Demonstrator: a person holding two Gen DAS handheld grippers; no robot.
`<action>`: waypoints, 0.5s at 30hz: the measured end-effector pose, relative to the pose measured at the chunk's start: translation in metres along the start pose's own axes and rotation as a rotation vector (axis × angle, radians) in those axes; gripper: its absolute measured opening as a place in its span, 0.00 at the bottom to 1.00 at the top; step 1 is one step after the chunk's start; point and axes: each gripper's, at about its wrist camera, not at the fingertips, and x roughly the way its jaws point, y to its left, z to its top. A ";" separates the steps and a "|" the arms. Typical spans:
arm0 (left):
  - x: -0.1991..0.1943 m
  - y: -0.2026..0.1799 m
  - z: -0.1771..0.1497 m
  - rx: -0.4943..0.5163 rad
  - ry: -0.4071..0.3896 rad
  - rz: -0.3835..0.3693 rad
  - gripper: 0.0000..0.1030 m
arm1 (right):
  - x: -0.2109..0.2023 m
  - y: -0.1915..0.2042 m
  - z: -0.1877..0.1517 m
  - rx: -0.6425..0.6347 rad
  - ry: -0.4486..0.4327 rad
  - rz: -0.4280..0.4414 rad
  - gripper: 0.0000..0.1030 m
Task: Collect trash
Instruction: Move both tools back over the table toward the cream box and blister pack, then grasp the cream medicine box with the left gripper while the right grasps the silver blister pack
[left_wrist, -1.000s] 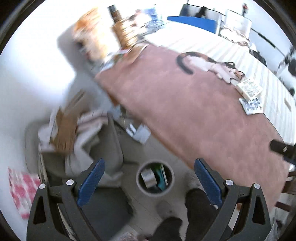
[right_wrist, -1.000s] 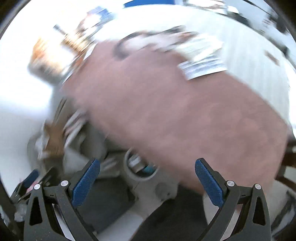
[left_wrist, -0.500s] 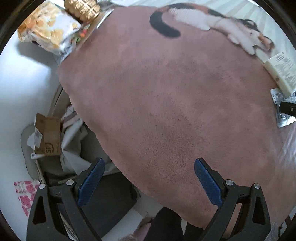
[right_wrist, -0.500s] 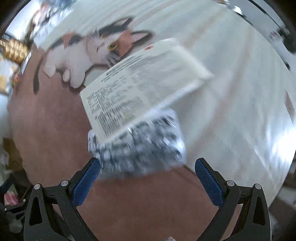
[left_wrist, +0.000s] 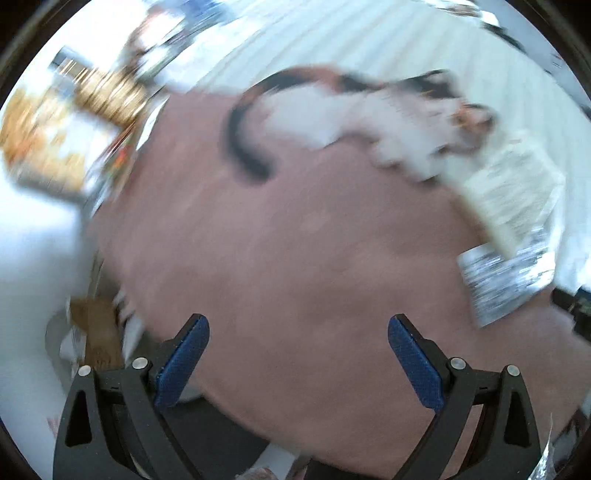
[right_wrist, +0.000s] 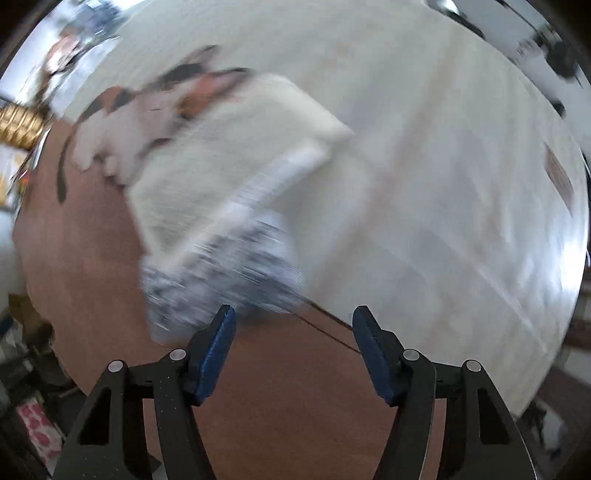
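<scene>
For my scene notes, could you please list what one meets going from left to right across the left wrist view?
Snack packet → gold box → cat's black tail → cat's white body → cream printed packet → silver foil wrapper. All is motion-blurred.

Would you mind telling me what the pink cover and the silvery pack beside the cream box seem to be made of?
Pink cover: probably soft plush fabric, matte and fuzzy-looking. Silvery pack: likely foil or metallised plastic, shiny with bright glints, though blurred. Cream box: probably printed card.
</scene>
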 end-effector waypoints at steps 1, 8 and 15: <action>-0.004 -0.014 0.012 0.041 -0.014 -0.027 0.96 | 0.001 -0.019 -0.002 0.047 0.019 0.005 0.66; -0.006 -0.133 0.088 0.415 -0.008 -0.165 0.96 | -0.003 -0.110 -0.011 0.333 0.043 0.029 0.81; 0.023 -0.209 0.110 0.663 0.087 -0.148 0.95 | -0.008 -0.152 0.004 0.433 0.011 0.029 0.81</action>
